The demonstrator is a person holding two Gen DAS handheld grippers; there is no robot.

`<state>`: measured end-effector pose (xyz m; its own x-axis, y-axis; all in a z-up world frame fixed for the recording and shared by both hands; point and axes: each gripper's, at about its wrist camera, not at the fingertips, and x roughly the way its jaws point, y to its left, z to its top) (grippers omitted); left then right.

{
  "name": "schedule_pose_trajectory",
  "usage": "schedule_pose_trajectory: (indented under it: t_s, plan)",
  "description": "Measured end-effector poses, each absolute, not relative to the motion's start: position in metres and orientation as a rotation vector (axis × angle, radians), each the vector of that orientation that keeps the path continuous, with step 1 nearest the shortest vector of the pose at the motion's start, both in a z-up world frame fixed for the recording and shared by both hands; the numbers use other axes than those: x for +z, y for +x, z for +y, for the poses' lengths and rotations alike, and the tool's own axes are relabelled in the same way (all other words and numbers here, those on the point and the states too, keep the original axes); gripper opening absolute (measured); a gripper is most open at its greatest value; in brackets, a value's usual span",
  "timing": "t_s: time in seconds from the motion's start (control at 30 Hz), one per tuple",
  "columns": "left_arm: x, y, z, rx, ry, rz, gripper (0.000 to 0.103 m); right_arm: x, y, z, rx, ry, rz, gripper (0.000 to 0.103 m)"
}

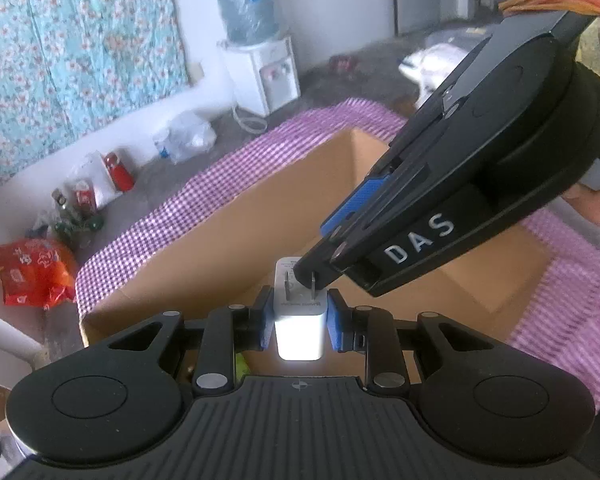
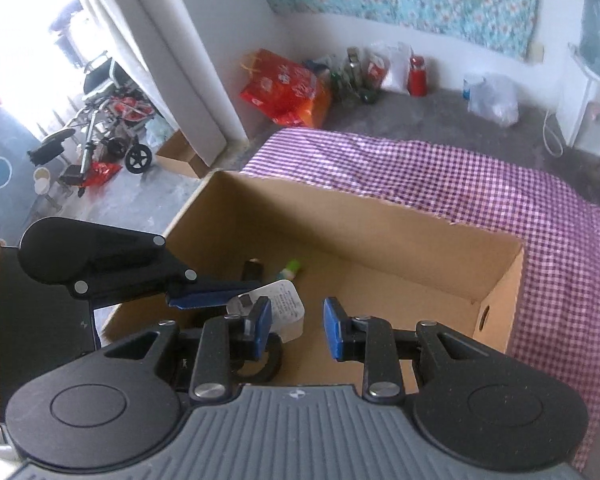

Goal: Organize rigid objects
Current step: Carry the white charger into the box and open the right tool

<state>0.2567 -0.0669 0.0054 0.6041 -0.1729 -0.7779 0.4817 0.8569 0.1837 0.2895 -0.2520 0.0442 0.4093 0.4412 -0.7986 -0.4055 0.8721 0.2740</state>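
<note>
One white charger [image 1: 299, 320] clamped in left tool [image 1: 299, 322] (above cardboard box [image 1: 204, 248]).

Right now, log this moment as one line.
left hand-held gripper: shut on white charger | right hand-held gripper: open, nothing between pads | both over cardboard box

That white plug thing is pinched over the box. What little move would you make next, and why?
Probably lower the left gripper a little into the cardboard box and then open it. Its blue pads clamp the white charger right above the open box, where a few small items already lie. The right gripper holds nothing, so it should back off first.
</note>
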Motion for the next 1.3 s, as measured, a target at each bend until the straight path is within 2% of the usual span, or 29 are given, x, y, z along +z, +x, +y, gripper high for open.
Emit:
schedule_pose_trajectory:
  t_s: [0.3,0.53,0.63,0.8,1.07,1.3]
  plan:
    - [-0.031,0.301,-0.063,-0.348,0.436,0.925,0.026,0.0,0.339,-0.251,0.496,0.067,1.078,0.031]
    - [-0.041,0.295,-0.063,-0.359,0.471,0.946,0.028,-0.024,0.346,-0.246,0.49,0.094,1.123,0.031]
    - [-0.039,0.289,-0.067,-0.373,0.494,0.94,0.038,-0.027,0.341,-0.244,0.495,0.101,1.127,0.031]
    - [-0.028,0.277,-0.072,-0.374,0.511,0.936,0.047,-0.016,0.332,-0.248,0.5,0.148,1.109,0.031]
    - [0.014,0.242,-0.076,-0.349,0.526,0.879,0.071,0.029,0.298,-0.278,0.498,0.261,1.007,0.031]
    - [0.056,0.19,-0.08,-0.336,0.518,0.812,0.086,0.073,0.239,-0.31,0.5,0.362,0.864,0.032]
